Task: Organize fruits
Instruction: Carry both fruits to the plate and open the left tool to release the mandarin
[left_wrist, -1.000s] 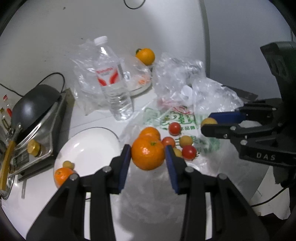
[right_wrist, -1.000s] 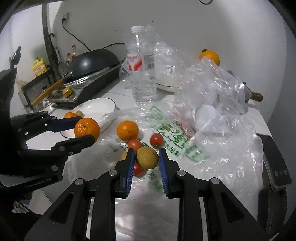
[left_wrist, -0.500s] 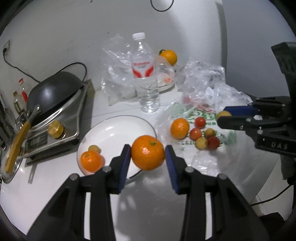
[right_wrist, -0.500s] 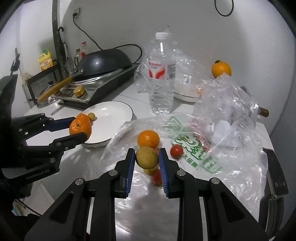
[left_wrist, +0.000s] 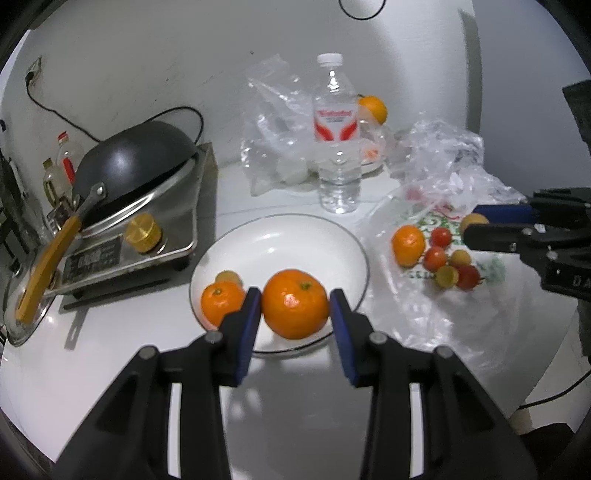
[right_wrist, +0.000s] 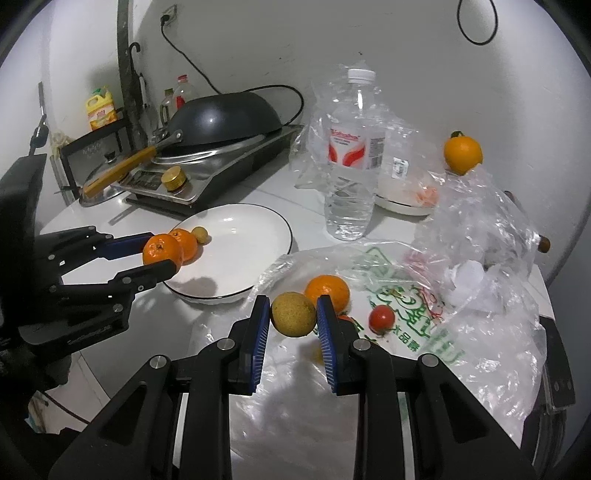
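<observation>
while a second ago the left gripper (left_wrist: 295, 308) was over the plastic bag (left_wrist: 424, 295) with its mandarin (left_wrist: 295, 308), it has now carried the fruit across and hangs above the near rim of the white plate (left_wrist: 314, 236). i judge the release is the next step. its jaws are narrow, closed on the mandarin from both sides. just left of its left finger, another mandarin (left_wrist: 221, 301) and a small yellowish fruit (left_wrist: 229, 276) lie on the plate.

the right gripper (right_wrist: 293, 314) has lifted up from the bag and keeps its jaws narrow on a round yellow-green fruit (right_wrist: 293, 314). beyond it, on the bag, one mandarin (right_wrist: 328, 291) and a cherry tomato (right_wrist: 382, 319) wait. far ahead stands a water bottle (right_wrist: 351, 162).
</observation>
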